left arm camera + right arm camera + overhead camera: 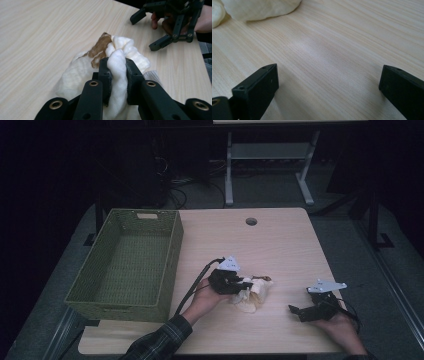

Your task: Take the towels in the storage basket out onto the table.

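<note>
Cream cloth point(117, 65) with a brown patch, bunched on the tabletop point(280, 245); one fold is pinched between the jaws of the left tongs point(117, 72), which are closed tight on it. The rest of the cloth sags below and ahead of those jaws. Right tongs point(300, 312) sit well apart from the cloth, low over bare wood, jaws spread wide and holding nothing. Green basket point(125, 265) stands on the far side of the left tongs from the right pair. Risk: the grip takes only one fold, so a lift may let loose fabric drag, snag the basket rim, or slip free.
</note>
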Tool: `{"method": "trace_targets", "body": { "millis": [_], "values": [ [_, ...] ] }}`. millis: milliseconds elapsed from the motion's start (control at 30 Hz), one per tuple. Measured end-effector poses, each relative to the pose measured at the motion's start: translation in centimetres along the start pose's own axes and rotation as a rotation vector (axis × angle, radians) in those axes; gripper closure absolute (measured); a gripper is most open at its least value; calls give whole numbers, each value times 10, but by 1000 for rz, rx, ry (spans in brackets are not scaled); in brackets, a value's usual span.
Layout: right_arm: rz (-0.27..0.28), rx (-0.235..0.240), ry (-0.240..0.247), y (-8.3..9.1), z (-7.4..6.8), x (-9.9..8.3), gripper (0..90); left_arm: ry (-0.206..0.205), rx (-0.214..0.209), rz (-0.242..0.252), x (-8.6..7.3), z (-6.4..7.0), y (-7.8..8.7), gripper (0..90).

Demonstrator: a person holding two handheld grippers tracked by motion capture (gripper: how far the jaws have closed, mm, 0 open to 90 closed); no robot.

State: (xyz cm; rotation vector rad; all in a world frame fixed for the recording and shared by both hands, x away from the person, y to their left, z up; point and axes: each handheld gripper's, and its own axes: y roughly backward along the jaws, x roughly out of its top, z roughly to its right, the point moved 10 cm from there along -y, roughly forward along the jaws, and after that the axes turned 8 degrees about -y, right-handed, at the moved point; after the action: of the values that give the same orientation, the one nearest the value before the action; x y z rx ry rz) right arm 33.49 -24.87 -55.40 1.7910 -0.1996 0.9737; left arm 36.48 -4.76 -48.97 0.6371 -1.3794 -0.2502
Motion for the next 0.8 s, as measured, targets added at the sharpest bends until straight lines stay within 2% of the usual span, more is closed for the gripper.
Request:
{"method": "trace_targets", "body": {
  "millis": [67, 200, 233, 300, 333, 567, 667, 767, 800],
  "values": [
    [0, 0, 0, 0, 0, 0, 22, -4, -10, -15, -4, 0, -3, 769],
    [0, 0, 0, 0, 0, 0, 22, 12, -8, -11, -5, -2, -4, 602],
    [0, 0, 0, 0, 0, 0, 22, 19, -6, -6, -4, -3, -3, 602],
    [-1, 1, 1, 0, 0, 0, 22, 27, -2, 2, 0, -4, 3, 499],
    [0, 1, 0, 0, 0, 0, 22, 28, 0, 8, 2, -4, 5, 486],
    [0, 0, 0, 0, 0, 0, 22, 31, 9, 42, 11, -1, 21, 467],
    [0, 0, 0, 0, 0, 0, 22, 28, 3, 46, 12, 2, 23, 481],
    [0, 0, 0, 0, 0, 0, 22, 20, -26, 55, 15, 13, 20, 496],
    [0, 0, 0, 0, 0, 0, 22, 20, -26, 55, 15, 13, 20, 505]
  ]
}}
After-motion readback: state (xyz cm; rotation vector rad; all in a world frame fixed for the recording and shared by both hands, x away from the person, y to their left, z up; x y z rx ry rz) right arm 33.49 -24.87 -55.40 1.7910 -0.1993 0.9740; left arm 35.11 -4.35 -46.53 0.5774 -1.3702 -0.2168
